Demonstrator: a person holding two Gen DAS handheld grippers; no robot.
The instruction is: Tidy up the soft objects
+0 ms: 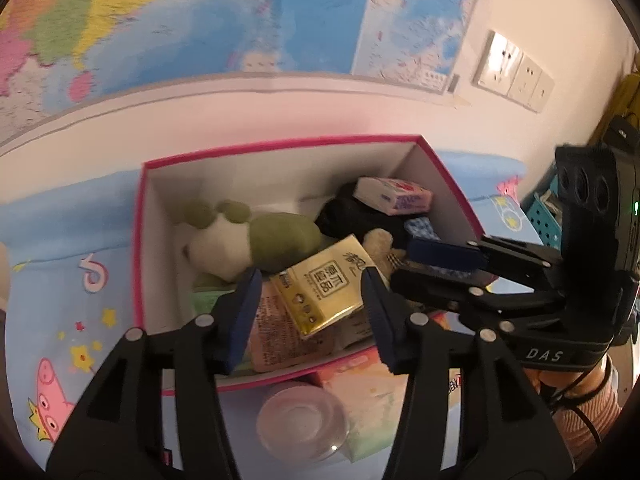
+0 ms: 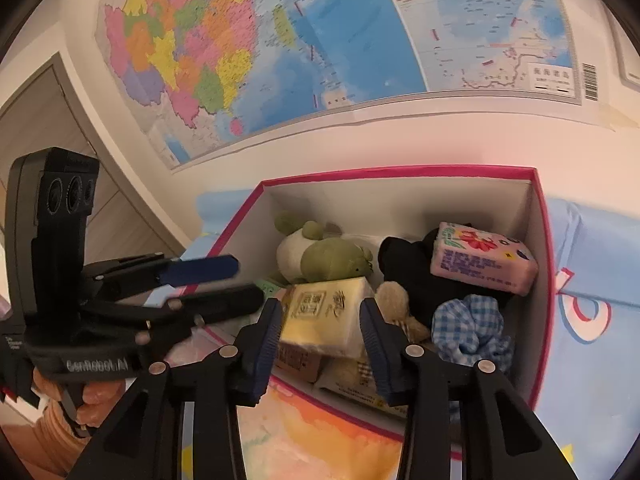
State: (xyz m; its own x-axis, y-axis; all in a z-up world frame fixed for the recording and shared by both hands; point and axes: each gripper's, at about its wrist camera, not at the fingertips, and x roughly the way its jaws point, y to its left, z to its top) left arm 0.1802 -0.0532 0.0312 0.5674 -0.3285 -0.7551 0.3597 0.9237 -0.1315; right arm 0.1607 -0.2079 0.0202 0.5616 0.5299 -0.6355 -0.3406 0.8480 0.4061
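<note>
A pink-rimmed box (image 1: 141, 216) (image 2: 538, 280) holds a green and white frog plush (image 1: 256, 240) (image 2: 320, 254), a gold tissue pack (image 1: 324, 286) (image 2: 326, 312), a pink tissue pack (image 1: 394, 196) (image 2: 482, 258), a black soft item (image 2: 408, 272), a blue checked cloth (image 2: 472, 328) and a beige plush (image 2: 394, 300). My left gripper (image 1: 310, 312) is open and empty over the box's near edge, jaws on either side of the gold pack. My right gripper (image 2: 320, 340) is open and empty, also over the gold pack, and shows in the left wrist view (image 1: 440, 258).
The box stands on a blue cartoon-print cloth (image 1: 60, 280). A clear round lid or bowl (image 1: 302, 422) and a pale green pack (image 1: 368, 412) lie in front of the box. A wall map (image 2: 320, 40) hangs behind. Wall sockets (image 1: 516, 72) are at right.
</note>
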